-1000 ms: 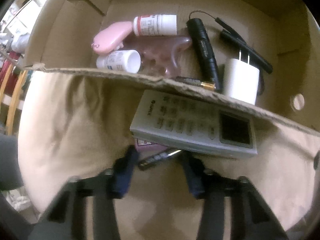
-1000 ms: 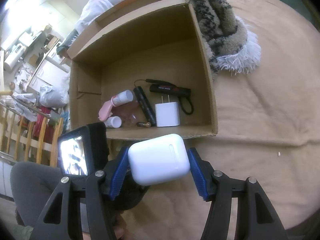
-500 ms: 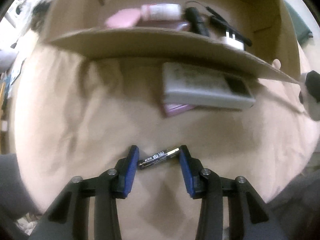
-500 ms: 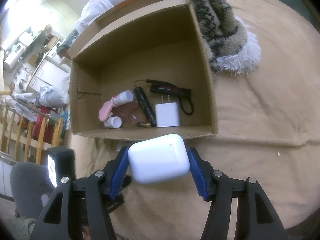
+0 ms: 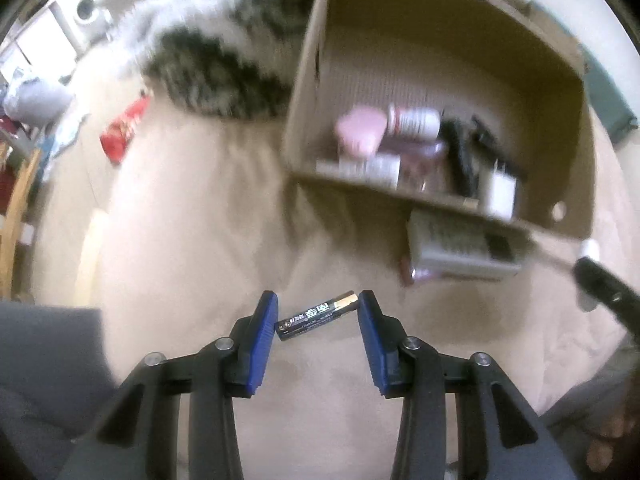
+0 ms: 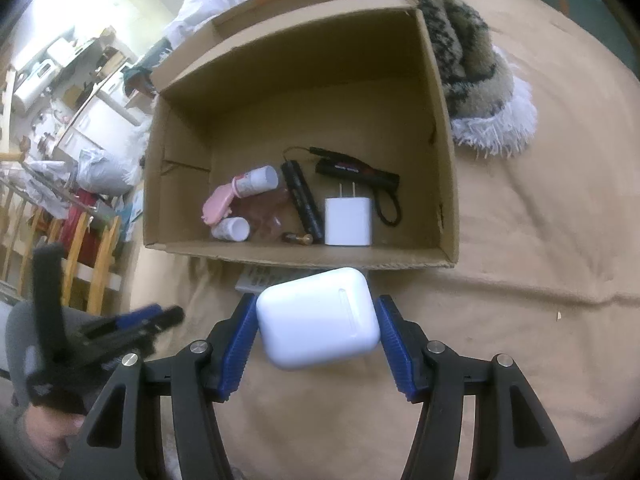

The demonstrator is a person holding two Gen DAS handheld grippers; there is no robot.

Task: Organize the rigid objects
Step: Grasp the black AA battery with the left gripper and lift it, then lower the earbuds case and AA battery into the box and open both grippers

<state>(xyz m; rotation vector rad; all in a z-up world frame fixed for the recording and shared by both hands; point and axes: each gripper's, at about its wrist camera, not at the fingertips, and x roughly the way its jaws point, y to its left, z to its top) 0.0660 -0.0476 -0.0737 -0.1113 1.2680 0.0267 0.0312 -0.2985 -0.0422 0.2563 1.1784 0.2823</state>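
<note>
Left gripper (image 5: 318, 316): jaws are standing narrow and pinching a black battery (image 5: 317, 315) end to end, the gold tip touching the right-side pad. The battery is hanging slantwise above the tan blanket (image 5: 208, 232), clear of it.

Right gripper (image 6: 316, 314): jaws are gripping a white earbud case (image 6: 318, 317) by its two sides, blue pads pressing on both. The case is sitting tilted, held just in front of the near wall of the cardboard box (image 6: 446, 168).

Beyond the battery, a grey remote control (image 5: 460, 248) is lying on the blanket just outside the box's near wall, partly covering a pinkish thing too blurred to identify. In the right wrist view only a strip of the remote is showing behind the case.

The box is standing open on the blanket. Inside, along the near wall, the following are lying: a small white bottle (image 6: 231, 229), a pink object (image 6: 218, 204), a second white bottle (image 6: 258, 180) resting against it, a black flashlight (image 6: 302, 200), a white charger plug (image 6: 347, 221), and a second black flashlight with a cord (image 6: 360, 172) farther back.

Past the box, a furry patterned throw (image 6: 468, 60) is lying against its far side.
</note>
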